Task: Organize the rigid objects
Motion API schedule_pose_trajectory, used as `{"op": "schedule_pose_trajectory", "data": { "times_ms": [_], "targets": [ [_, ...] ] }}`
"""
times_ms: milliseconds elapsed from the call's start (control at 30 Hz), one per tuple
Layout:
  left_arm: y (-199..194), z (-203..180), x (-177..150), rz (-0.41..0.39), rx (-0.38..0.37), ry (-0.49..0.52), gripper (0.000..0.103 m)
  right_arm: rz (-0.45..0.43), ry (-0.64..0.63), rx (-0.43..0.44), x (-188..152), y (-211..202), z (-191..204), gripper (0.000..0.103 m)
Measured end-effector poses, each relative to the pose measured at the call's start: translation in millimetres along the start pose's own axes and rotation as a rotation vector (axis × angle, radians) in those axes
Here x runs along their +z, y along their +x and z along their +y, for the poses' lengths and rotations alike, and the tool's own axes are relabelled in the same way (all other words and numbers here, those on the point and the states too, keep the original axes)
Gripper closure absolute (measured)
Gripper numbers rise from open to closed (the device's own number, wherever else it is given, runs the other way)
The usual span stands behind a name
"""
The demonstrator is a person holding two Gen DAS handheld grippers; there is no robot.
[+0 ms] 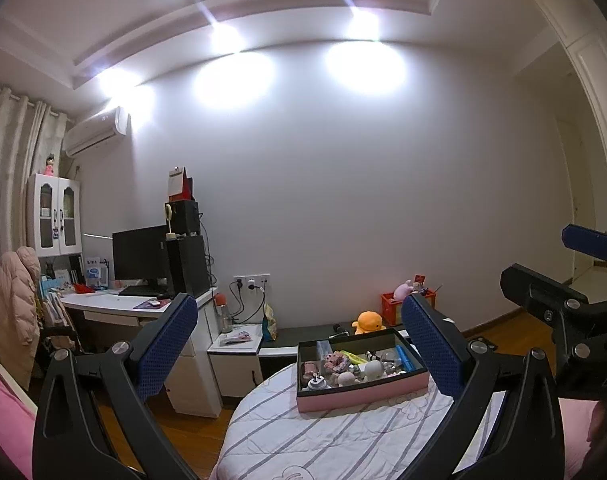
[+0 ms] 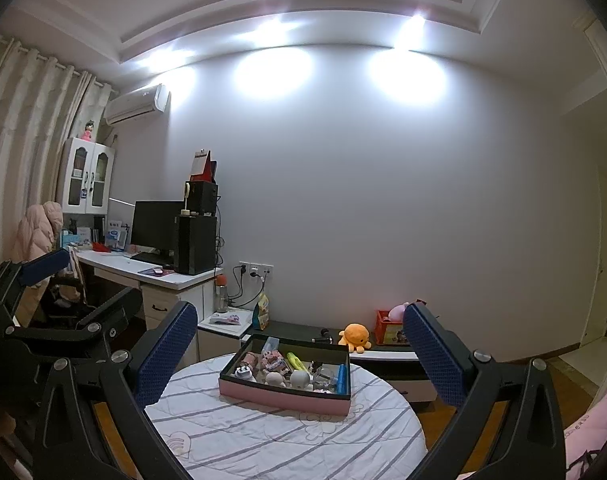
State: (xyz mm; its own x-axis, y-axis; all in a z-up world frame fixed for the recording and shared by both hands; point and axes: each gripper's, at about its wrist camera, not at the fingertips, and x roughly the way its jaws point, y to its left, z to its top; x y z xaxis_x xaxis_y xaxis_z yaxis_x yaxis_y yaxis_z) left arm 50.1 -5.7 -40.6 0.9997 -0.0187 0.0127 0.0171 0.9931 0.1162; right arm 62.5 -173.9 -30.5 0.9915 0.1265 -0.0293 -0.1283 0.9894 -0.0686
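- Bedroom with white wall, three ceiling spots, wooden floor; a round table [image 2: 263, 432] under a white cloth with grey stripes fills the foreground.
- Box [image 2: 287, 394]: shallow, pink outside, dark inside, rectangular; it sits on the table's far half, one corner toward the right wrist camera.
- Box contents: small rigid items packed close together, among them a yellow marker [image 2: 297, 361], a blue tube [image 2: 342, 378] along the right wall, two pale round figures [image 2: 289, 380] near the front wall, and a white plug [image 2: 243, 372] at the left corner. Smaller pieces are too small to tell.
- Left gripper [image 1: 299, 344]: jaws spread wide, empty, above the table's near edge, short of the box.
- Right gripper [image 2: 299, 350]: jaws spread wide, empty, likewise short of the box.
- Behind the table: low dark bench with an orange plush [image 2: 355, 336] and a red crate [image 2: 389, 332].
- Left of the bench: white desk [image 2: 159, 276] with a monitor [image 2: 153, 226] and black tower; a pink coat hangs on the chair.
- No item lies between the grippers and the box.
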Motion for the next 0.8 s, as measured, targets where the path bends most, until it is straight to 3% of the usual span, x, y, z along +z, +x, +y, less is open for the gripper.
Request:
{"op": "schedule_pose_trajectory", "data": {
  "times_ms": [800],
  "targets": [
    [2.5,2.4,-6.0,0.007,-0.037,-0.025,0.000,0.012,0.006,0.006,-3.6,-1.0,-2.9,0.000]
  ]
}}
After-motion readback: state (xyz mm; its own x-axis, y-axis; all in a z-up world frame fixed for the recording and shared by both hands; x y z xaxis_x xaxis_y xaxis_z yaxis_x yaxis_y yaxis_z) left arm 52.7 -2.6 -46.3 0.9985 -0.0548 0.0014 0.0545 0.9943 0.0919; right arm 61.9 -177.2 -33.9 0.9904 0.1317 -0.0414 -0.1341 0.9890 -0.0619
